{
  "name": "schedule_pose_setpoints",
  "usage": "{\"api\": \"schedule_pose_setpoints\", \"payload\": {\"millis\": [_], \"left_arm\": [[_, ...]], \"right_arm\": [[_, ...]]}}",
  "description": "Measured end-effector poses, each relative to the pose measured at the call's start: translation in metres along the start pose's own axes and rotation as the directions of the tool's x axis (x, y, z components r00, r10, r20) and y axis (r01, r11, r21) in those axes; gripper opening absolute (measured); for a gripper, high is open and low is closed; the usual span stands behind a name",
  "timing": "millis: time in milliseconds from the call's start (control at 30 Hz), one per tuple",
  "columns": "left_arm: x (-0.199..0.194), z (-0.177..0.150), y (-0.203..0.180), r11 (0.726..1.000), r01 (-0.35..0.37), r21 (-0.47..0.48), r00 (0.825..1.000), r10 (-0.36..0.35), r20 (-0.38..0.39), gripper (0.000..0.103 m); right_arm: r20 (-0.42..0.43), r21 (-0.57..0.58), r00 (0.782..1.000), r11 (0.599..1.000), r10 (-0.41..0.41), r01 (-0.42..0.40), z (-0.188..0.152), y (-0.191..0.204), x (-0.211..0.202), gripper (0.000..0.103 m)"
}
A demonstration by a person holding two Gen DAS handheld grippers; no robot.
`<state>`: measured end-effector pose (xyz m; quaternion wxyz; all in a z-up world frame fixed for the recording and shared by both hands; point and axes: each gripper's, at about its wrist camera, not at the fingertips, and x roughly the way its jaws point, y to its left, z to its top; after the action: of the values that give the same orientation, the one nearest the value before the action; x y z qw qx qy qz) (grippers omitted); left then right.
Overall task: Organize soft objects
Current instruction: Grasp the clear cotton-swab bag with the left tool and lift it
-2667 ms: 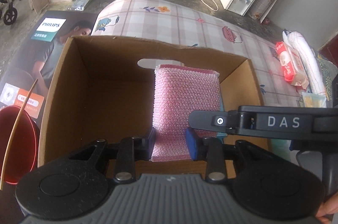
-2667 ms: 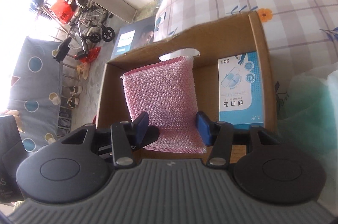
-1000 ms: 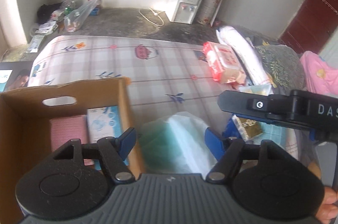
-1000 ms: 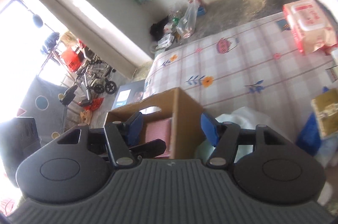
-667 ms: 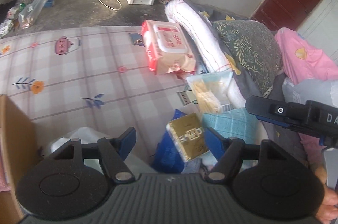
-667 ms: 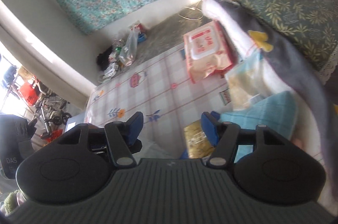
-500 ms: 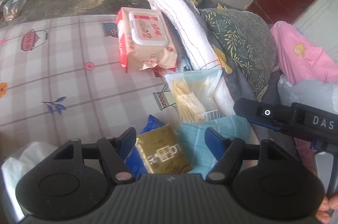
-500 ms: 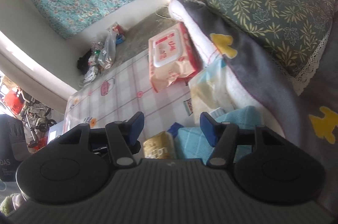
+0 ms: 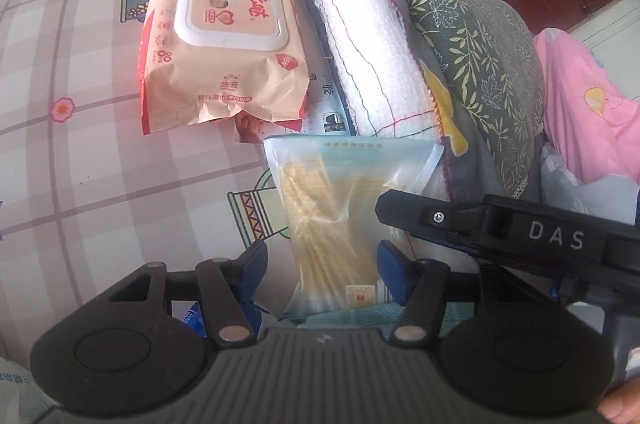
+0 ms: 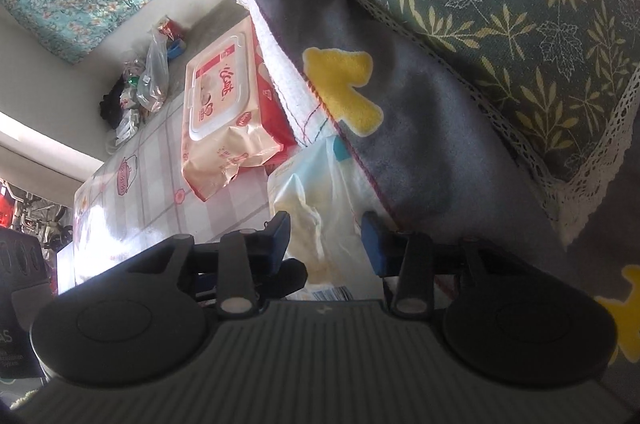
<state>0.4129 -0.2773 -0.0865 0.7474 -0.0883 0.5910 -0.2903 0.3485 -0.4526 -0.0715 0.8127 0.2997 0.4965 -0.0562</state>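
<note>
On the left, one pack of wet wipes (image 9: 224,36) is seen lying flat on the checked bed cover (image 9: 80,152). Its white flip lid carries red script that cannot be read with certainty, and the figure "80" is printed at its left edge. To the right of it, one clear bag of yellow-white contents (image 9: 344,208) is lying with its far end against a rolled white towel (image 9: 360,24). A line of small print runs across the top of the bag but is too small to be read. Further right, one green pillow with a leaf pattern (image 9: 472,56) is placed on a grey blanket with yellow shapes (image 10: 400,128).

The left gripper (image 9: 320,264) is held over the near part of the clear bag. Its jaws are closing, with the bag between them; the blue pads are not yet pressed on it. The right gripper (image 10: 326,236) is at the same bag, from the side. Its jaws are closing too, and the plastic is bunched between the two pads, which seem to touch it. On the black arm of the right gripper, the letters "DAS" are read in the left wrist view.
</note>
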Motion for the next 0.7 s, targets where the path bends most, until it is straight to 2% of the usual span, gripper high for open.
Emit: {"api": "schedule_pose_setpoints", "payload": {"millis": [267,367,500,700], "left_arm": [[0.021,0.013,0.005,0.999,0.033,-0.036,0.998,-0.035,-0.053,0.06],[0.023,0.013,0.004,0.998,0.052,-0.028,0.997,-0.053,-0.047,0.047],[0.022,0.012,0.0,0.999,0.037,-0.022,0.999,-0.038,-0.029,0.037],[-0.002,0.012,-0.009,0.999,0.036,-0.005,0.999,-0.036,0.018,0.033]], "right_arm": [[-0.036,0.032,0.999,0.999,0.005,-0.004,0.015,0.0,0.024,0.038],[-0.04,0.047,0.999,0.999,0.022,-0.02,0.014,-0.003,0.029,0.037],[-0.03,0.062,0.998,0.997,0.049,-0.047,0.009,-0.004,0.036,0.035],[0.007,0.074,0.994,0.991,0.108,-0.108,0.002,0.003,0.027,0.029]]}}
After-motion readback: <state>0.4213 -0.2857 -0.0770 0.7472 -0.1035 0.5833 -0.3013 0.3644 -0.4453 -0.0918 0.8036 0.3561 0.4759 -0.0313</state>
